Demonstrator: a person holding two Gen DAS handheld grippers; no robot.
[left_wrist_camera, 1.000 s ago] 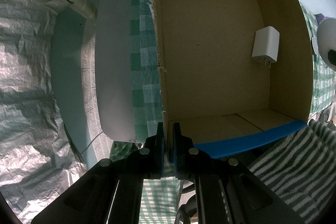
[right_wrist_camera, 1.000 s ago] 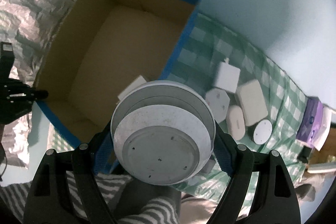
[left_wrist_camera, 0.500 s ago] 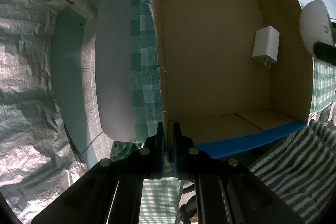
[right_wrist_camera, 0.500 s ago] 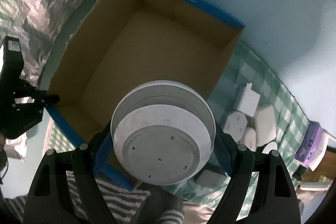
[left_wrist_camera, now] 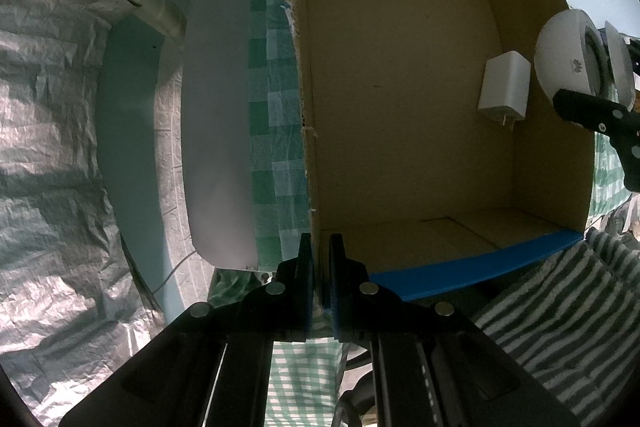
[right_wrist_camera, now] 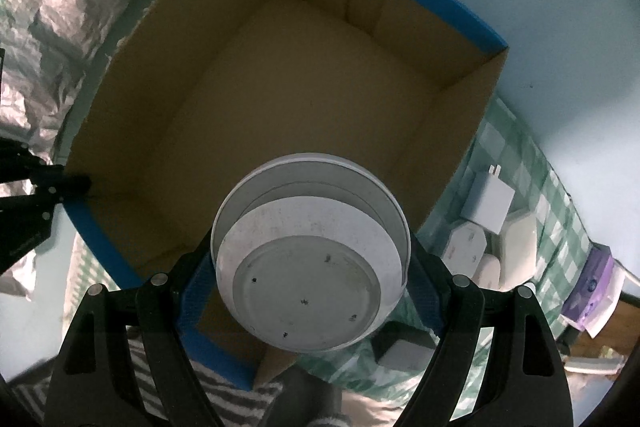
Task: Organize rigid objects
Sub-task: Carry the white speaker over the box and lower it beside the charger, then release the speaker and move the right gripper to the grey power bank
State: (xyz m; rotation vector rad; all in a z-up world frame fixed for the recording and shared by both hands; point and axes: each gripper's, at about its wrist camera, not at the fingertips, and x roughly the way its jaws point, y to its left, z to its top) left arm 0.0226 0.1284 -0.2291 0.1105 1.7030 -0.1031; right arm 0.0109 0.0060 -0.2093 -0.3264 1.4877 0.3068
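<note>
Round white device (right_wrist_camera: 312,259), shaped like a shallow dome with a flat circular base turned toward the camera, sat between the two fingers of the right hand-held gripper (right_wrist_camera: 312,267). The jaws stood wide, and each blue pad pressed on one side of the device, so it was held and not only framed. In the left wrist view the same device (left_wrist_camera: 568,55) hung above the right wall of the cardboard box (left_wrist_camera: 400,107), at about the height of the rim and not yet down inside.

From the right hand-held gripper the box floor (right_wrist_camera: 304,99) lay directly ahead, that is, straight below the device, because the fingers pointed down. The device has no real long axis; its flat faces were roughly level. I judge that the coming move was only a lowering and then a release. One white charger (left_wrist_camera: 505,87) already lay on the box floor near the right wall, so the device should perhaps land a little toward the free middle.

Left hand-held gripper (left_wrist_camera: 320,283) was fully closed on the near left corner of the box wall and steadied it. Several other white objects (right_wrist_camera: 496,227) waited on the green checked cloth (right_wrist_camera: 560,195) beside the box.
</note>
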